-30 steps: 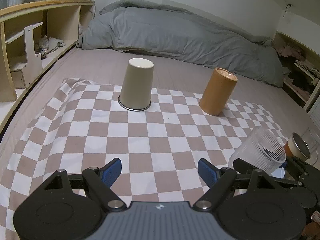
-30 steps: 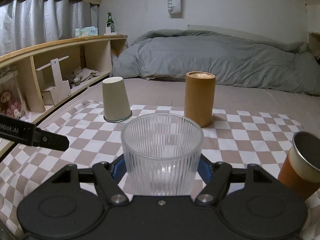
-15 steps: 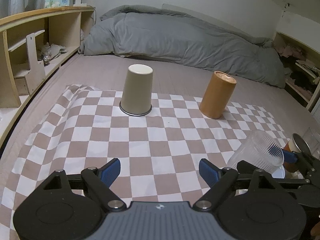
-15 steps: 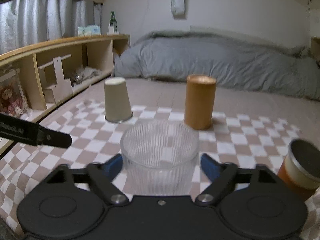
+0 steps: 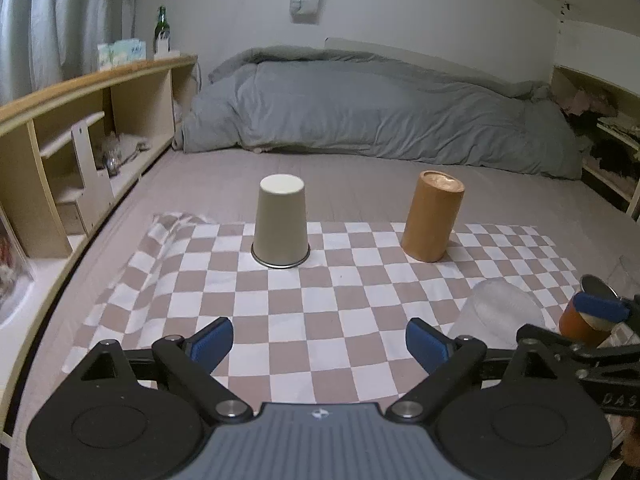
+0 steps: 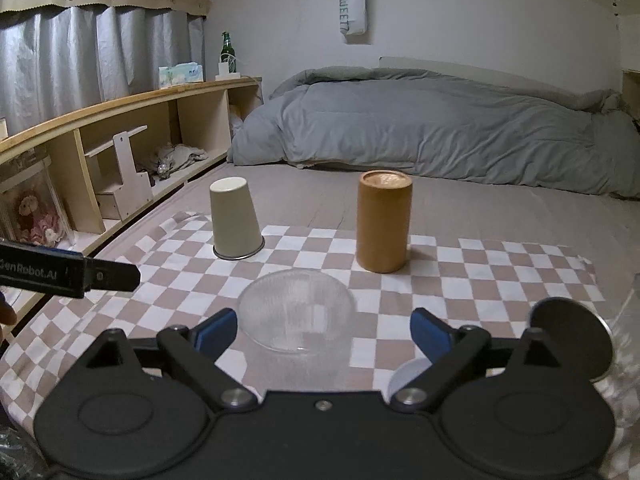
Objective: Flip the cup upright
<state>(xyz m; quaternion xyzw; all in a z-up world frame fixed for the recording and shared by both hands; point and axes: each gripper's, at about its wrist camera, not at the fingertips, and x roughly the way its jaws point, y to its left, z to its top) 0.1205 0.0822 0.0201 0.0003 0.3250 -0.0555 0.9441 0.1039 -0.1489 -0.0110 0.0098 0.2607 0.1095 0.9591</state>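
Since a second ago, right hand-held gripper has let go of the clear ribbed glass: jaws now wide, glass upright on the checkered cloth between the fingers, touching neither. Left hand-held gripper also wide, empty. Cloth lies on a bed; grey duvet upper centre, wooden shelf at left. Beige cup and brown tumbler stand upside down mid-frame. Orange metal-rimmed cup lower right is partly hidden behind the right gripper.
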